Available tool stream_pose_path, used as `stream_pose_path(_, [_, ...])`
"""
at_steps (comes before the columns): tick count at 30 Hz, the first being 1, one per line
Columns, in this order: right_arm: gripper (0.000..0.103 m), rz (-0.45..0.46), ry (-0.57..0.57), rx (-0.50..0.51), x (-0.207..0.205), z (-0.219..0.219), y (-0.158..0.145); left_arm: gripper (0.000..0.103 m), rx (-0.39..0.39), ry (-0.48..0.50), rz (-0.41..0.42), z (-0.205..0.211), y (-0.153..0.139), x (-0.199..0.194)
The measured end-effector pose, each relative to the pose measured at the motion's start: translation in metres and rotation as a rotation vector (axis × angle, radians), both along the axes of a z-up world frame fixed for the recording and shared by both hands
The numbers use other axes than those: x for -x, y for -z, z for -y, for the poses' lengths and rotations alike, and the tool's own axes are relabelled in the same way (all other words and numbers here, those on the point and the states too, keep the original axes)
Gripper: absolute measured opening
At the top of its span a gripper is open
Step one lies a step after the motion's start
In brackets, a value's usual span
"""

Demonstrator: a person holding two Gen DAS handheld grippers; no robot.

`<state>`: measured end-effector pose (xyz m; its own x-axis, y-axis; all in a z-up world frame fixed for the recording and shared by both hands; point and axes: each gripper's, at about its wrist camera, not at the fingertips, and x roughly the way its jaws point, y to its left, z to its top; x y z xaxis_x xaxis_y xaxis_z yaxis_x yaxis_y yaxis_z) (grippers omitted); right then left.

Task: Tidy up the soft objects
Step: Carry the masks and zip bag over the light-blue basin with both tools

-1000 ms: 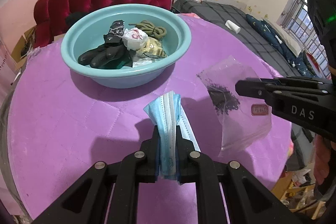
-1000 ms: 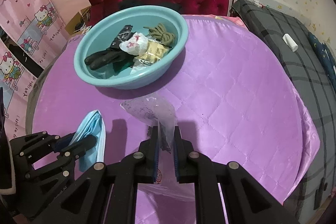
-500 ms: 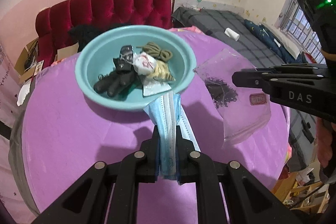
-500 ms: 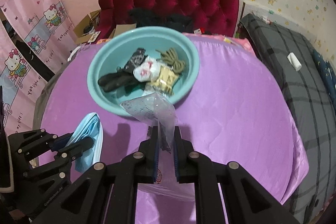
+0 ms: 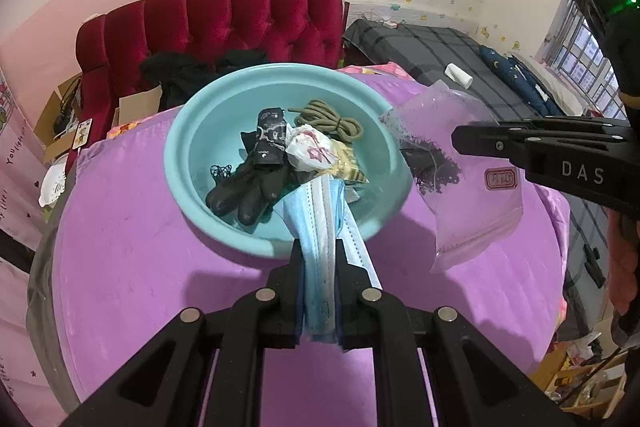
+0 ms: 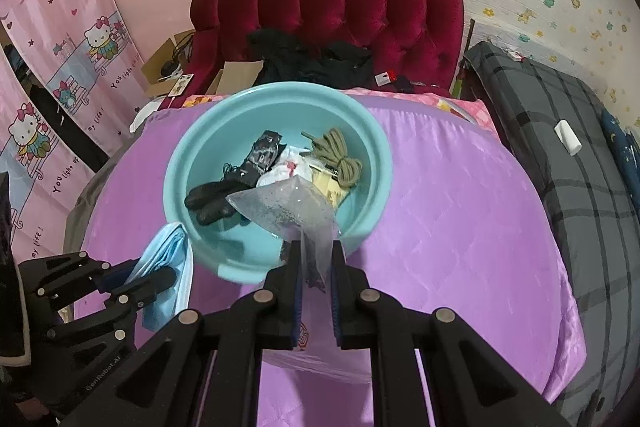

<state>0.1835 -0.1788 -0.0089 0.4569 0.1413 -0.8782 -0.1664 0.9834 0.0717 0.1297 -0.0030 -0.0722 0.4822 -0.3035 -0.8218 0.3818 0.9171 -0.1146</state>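
Both grippers have risen from the purple quilted tabletop (image 5: 128, 267) and closed in on the teal basin (image 5: 188, 163), each carrying its load clear of the cloth. On the left, the left gripper (image 5: 319, 291) has its jaws clamped on a folded blue face mask (image 5: 320, 223), whose free end now overhangs the basin's near rim, where a second ago it hung over bare cloth short of the bowl. In the middle, the basin already holds black gloves (image 5: 248, 191), a patterned black pouch (image 5: 270, 139), a white wad with pink print (image 5: 310, 151), a yellowish packet (image 5: 348, 169) and a coil of olive cord (image 5: 328, 117) (none of them appears to have shifted). On the right, the right gripper (image 6: 316, 291) is pinched shut on a clear zip bag (image 6: 288, 207) with dark specks inside and a small red-stamped label; seen from its own camera, the bag's top corner now overlaps the basin's interior rather than the cloth in front of it. The lift and approach suggest the carry is nearly over: what seems to remain is bringing each item fully over the bowl and letting go. The limp bag may drape across the rim if released early.
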Motion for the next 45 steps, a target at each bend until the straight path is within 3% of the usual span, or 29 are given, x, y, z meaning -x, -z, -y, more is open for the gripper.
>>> stream_pose_path(27, [0.011, 0.007, -0.052, -0.004, -0.126, -0.02, 0.042, 0.012, -0.037, -0.059, -0.004, -0.005, 0.027, -0.121])
stream_pose_path(45, [0.011, -0.019, -0.082, -0.01, -0.176, -0.04, 0.091, 0.012, -0.086, -0.1, -0.034, -0.004, 0.063, -0.177])
